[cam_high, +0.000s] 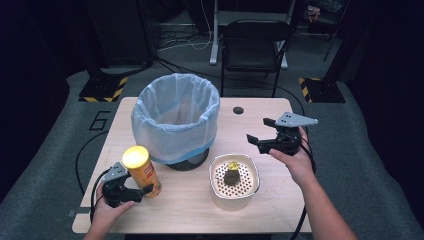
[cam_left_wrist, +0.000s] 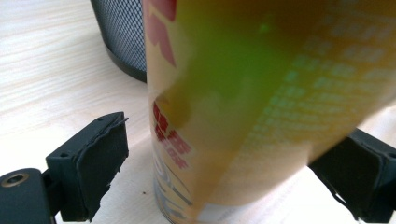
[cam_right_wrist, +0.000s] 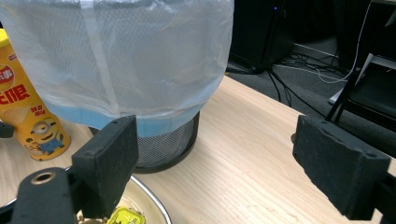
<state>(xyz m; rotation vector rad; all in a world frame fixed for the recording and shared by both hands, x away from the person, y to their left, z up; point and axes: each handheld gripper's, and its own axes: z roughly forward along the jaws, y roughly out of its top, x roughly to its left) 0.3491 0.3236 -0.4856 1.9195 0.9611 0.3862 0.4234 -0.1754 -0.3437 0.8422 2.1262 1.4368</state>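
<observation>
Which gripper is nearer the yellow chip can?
Left. The left gripper has its open jaws around the chip can; the right gripper hovers open across the table, beyond the bowl.

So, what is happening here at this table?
A person works at a wooden table with a gripper in each hand. The left gripper is open around a yellow chip can that stands upright beside a mesh bin lined with a plastic bag; a gap shows at one jaw, so it is not clamped. The right gripper is open and empty, held above the table near a white bowl with scraps in it.
</observation>
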